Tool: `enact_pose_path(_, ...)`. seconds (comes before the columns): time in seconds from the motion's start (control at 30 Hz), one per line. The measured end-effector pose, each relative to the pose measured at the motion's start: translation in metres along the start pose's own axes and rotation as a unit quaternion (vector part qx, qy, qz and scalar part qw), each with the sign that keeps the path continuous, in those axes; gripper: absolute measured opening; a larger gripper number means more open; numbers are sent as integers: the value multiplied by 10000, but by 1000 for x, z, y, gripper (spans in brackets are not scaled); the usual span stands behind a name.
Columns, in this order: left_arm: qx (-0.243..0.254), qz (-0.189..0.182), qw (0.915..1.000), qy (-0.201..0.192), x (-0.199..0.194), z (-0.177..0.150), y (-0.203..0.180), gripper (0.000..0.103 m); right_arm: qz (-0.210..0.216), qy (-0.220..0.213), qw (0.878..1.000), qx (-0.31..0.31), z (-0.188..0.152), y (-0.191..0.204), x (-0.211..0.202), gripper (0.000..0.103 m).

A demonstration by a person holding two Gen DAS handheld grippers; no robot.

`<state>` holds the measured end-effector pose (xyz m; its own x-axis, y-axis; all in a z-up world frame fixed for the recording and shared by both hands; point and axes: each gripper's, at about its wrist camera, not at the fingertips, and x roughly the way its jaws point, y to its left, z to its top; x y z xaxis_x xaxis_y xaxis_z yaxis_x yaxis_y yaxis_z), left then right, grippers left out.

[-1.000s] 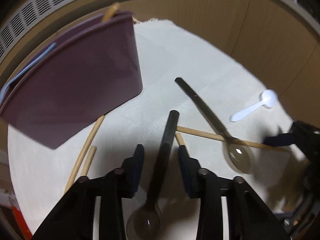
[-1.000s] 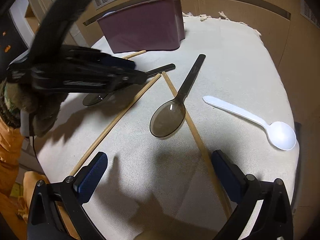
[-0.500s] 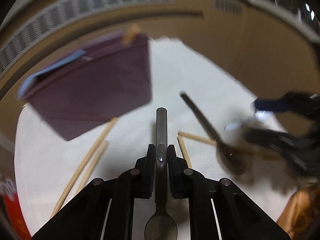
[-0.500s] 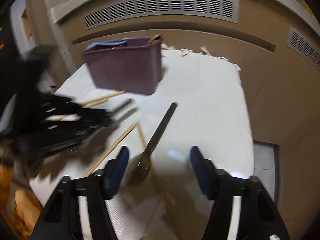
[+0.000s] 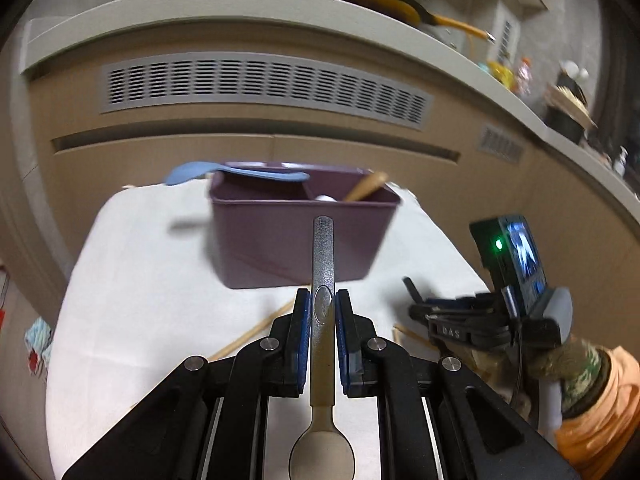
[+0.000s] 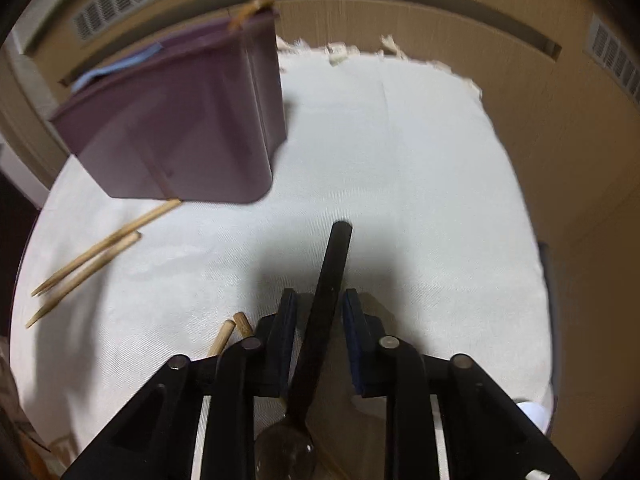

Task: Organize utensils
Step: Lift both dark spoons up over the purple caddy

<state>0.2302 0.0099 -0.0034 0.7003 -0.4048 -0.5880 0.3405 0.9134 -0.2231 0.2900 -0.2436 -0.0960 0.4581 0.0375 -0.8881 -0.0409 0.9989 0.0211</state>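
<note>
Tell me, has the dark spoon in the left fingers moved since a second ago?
Yes. The spoon has left the white cloth and risen: its handle tip now overlaps the purple bin, clamped in the left gripper.

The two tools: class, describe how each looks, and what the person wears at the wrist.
The left tool and right tool match: black angular linkage arms with silver pivot pins and blue pads inside the fingers. The left view shows the right tool side-on, with a small lit screen, a green light and a black cable. The sleeve is orange with a camouflage cuff.
</note>
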Motion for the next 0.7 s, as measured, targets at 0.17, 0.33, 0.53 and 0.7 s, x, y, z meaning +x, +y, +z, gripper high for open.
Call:
enact_pose_path(0.17, -267, 182, 9991, -283, -9, -6, 7, 12, 34, -194, 9996, -225, -11, 7, -13, 12)
enact_pose_path(0.33, -318, 251, 9977, -539, -22, -10, 9, 12, 424, -856, 9950, -293, -28, 5, -62, 12)
enact_pose_path(0.53, -487, 50, 9953, -834, -41, -7, 2, 12, 926, -1712, 9804, -302, -37, 3, -126, 12)
enact_pose_path(0.7, -389, -192, 9884, -1458, -73, 31, -10, 12, 1029, -2545, 9608, -387, -23, 7, -180, 12)
